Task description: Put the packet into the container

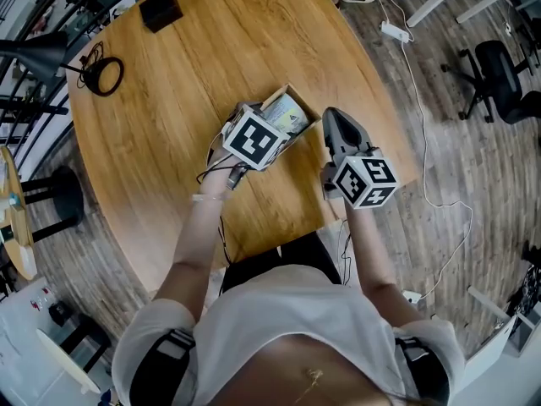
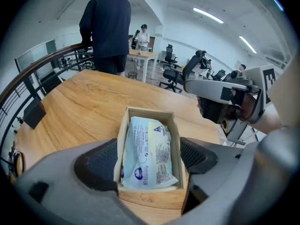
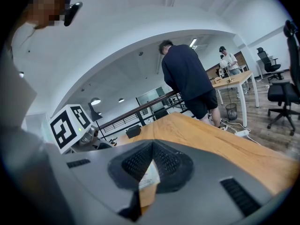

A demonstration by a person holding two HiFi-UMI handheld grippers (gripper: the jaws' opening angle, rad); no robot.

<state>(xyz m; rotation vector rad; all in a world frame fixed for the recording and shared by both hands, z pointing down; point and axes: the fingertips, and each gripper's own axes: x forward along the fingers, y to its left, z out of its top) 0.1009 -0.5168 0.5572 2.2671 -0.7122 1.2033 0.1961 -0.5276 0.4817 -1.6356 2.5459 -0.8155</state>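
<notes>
Near the middle of the round wooden desk (image 1: pixel 169 100), a small open-topped wooden container (image 2: pixel 149 197) stands with the packet (image 2: pixel 150 151) already lying inside it, printed face up. The packet fills the box almost wall to wall. In the left gripper view its lower edge seems to ride up on the near rim and its lower left corner laps over the side wall, so it looks laid in rather than fully seated. The left gripper (image 2: pixel 149 142) hangs over the box with its jaws wide apart, one pad just beside each long wall and nothing pinched between them. At the centre right of the head view, the right gripper (image 3: pixel 151 148) waits just beside the box with its jaws brought together and empty; the box shows only through the slit beneath their tips. The task looks all but done, and the risks lie in the retreat. A pad lifting off at a slant could hook a wall and drag or tip the light box. A pad brushing the overhanging corner could flick the packet out. A stray nudge from the right gripper could shove the box across the desk.
</notes>
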